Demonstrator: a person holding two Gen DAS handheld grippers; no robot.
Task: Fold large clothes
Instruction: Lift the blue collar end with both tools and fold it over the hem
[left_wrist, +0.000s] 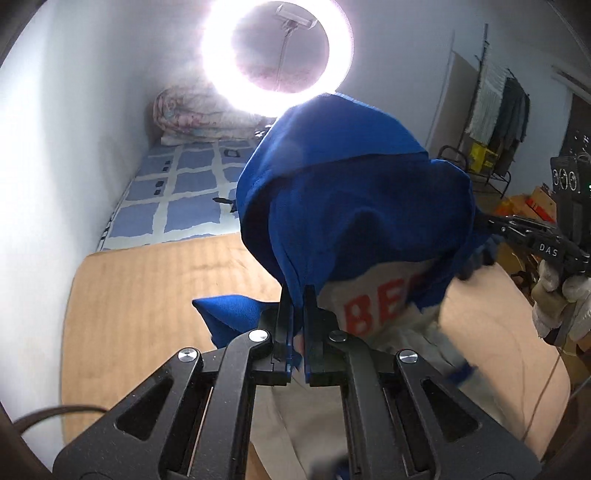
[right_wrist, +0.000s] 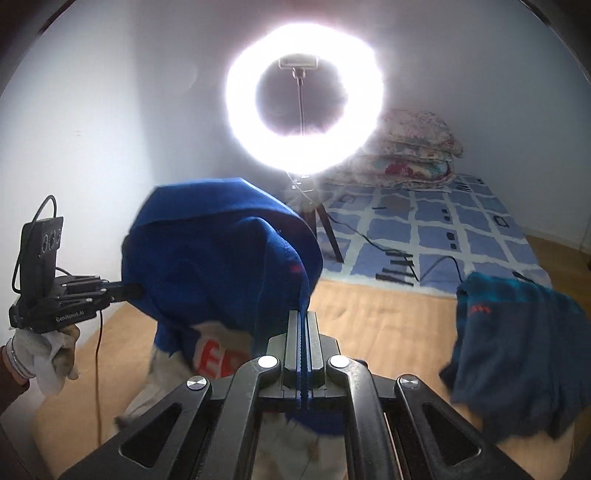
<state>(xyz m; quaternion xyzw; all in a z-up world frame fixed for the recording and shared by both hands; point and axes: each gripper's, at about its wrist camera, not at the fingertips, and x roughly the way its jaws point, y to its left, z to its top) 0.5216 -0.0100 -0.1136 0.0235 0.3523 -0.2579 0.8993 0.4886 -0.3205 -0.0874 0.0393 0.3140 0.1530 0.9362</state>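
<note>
A blue and white garment (left_wrist: 354, 206) with red letters hangs lifted in the air between both grippers, above a tan mat (left_wrist: 155, 295). My left gripper (left_wrist: 298, 291) is shut on a blue edge of it. My right gripper (right_wrist: 303, 315) is shut on another blue edge of the same garment (right_wrist: 221, 258). In the left wrist view the right gripper (left_wrist: 484, 221) reaches into the cloth from the right, held by a gloved hand (left_wrist: 561, 295). The right wrist view shows the left gripper (right_wrist: 133, 290) entering the cloth from the left, with a gloved hand (right_wrist: 51, 350) below it.
A lit ring light (right_wrist: 304, 96) on a tripod stands behind the mat. A dark blue garment (right_wrist: 517, 354) lies on the mat (right_wrist: 388, 325) at the right. Folded quilts (right_wrist: 410, 155) rest on a blue checked bedsheet (right_wrist: 436, 229). A clothes rack (left_wrist: 498, 110) and boxes (left_wrist: 532, 203) stand at far right.
</note>
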